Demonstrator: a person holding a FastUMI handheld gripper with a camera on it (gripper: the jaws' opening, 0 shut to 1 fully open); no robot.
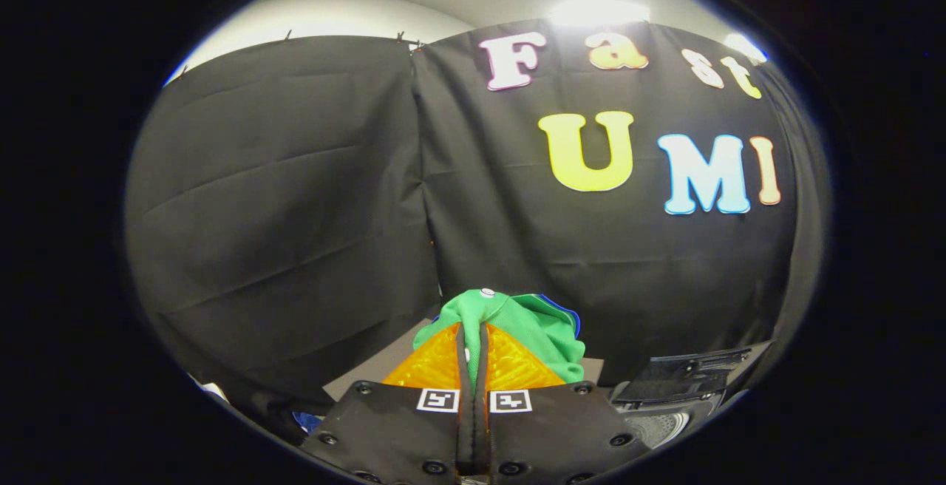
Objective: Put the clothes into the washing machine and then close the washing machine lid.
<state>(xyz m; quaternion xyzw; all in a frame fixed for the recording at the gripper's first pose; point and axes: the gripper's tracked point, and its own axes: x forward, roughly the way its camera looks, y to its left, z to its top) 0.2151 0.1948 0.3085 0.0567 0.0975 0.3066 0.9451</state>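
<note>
My gripper (473, 333) is shut on a green garment (536, 326) with a blue trim and a small white snap near its top. The cloth is pinched between the two fingers and bunches up over and to the right of the fingertips, held up in the air in front of the black booth wall. Low to the right of the fingers sits the washing machine (684, 389), its dark lid raised and a bit of the pale perforated drum showing beneath it.
A grey table surface (377, 374) lies below and behind the held garment. Low to the left of the fingers there is a scrap of blue cloth (304, 420) and a bit of white cloth (211, 390).
</note>
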